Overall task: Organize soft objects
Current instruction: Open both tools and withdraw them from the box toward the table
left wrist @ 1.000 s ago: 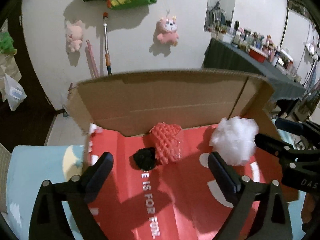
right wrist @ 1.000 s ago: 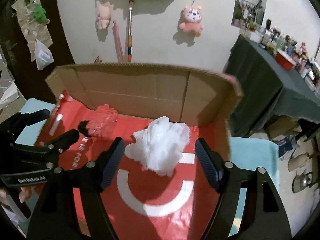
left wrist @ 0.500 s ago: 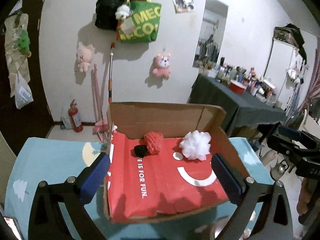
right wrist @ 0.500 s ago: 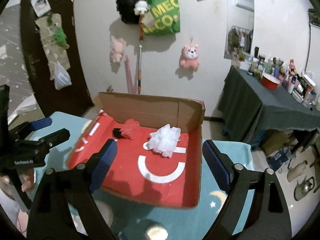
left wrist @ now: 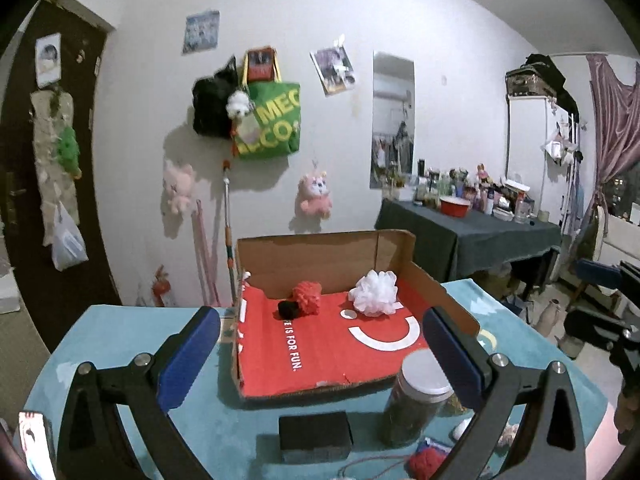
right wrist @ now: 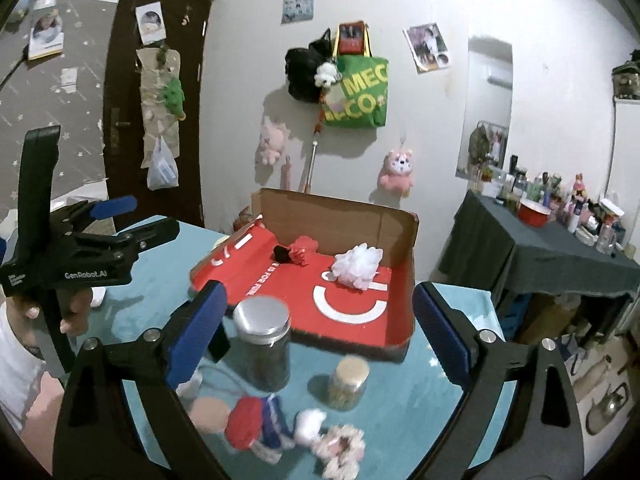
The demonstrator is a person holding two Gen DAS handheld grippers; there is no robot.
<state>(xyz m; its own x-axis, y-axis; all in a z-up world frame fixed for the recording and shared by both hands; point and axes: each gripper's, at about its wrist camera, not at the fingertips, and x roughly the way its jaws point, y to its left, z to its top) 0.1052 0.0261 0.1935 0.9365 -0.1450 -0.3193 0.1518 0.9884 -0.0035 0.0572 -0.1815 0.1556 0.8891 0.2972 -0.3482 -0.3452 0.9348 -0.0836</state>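
- Your left gripper (left wrist: 320, 356) and right gripper (right wrist: 320, 330) both gape, holding nothing.
- The fluffy white pompom (left wrist: 375, 293), round with no long axis, sits in the red-lined box (left wrist: 438, 286).

Table: I saw a table (right wrist: 160, 264) covered in a teal cloth with pale shapes.
Far half: an open cardboard box (left wrist: 440, 292) with a red lining lay flat on it.
In front of the box: a tall jar (right wrist: 264, 340) with a silver lid stood just beside a shorter jar (right wrist: 347, 382) with a tan lid.
Left of the jars: a black block (left wrist: 314, 436) rested on the cloth.
Near edge: small soft pieces (right wrist: 280, 428) in red, peach, blue and white lay clustered together.
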